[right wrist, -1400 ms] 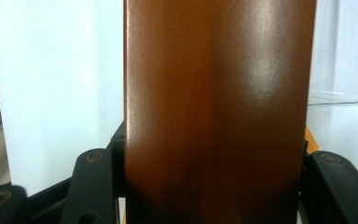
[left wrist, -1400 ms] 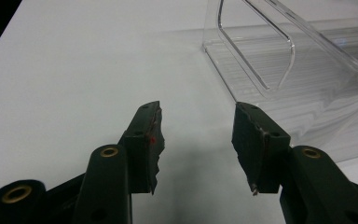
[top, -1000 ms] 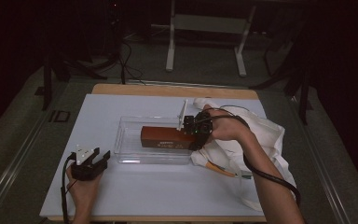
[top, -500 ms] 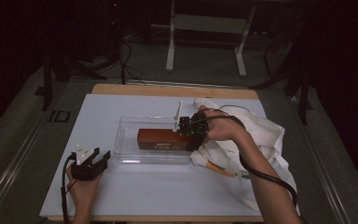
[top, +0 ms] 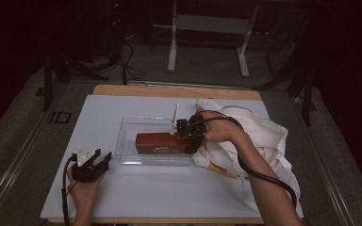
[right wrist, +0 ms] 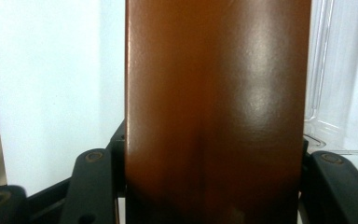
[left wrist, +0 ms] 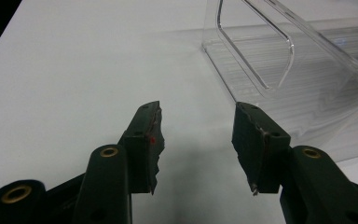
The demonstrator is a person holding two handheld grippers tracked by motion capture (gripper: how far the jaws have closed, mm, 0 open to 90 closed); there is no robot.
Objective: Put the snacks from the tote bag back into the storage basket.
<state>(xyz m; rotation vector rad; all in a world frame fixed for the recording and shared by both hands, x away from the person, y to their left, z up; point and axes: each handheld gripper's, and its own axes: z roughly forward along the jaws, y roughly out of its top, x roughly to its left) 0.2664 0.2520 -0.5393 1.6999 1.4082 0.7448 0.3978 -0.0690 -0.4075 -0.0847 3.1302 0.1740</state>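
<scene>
A long brown box (top: 162, 142) lies lengthwise inside a clear plastic bin (top: 129, 134) at the middle of the white table. My right gripper (top: 188, 137) is shut on the box's right end; in the right gripper view the brown box (right wrist: 214, 107) sits tight between the two black jaws. My left gripper (top: 93, 165) rests near the table's front left, a little left of the bin, open with nothing between its fingertips (left wrist: 149, 135). The bin's clear wall (left wrist: 279, 60) shows just ahead and to the right of it.
A white cloth bag (top: 264, 136) with an orange strap (top: 221, 170) lies at the right of the table, under my right forearm. A black cable (top: 268, 179) trails from the right gripper. The table's front edge runs close below both hands.
The right gripper has carried the brown box a little leftward, farther into the bin. The left gripper has stayed put.
</scene>
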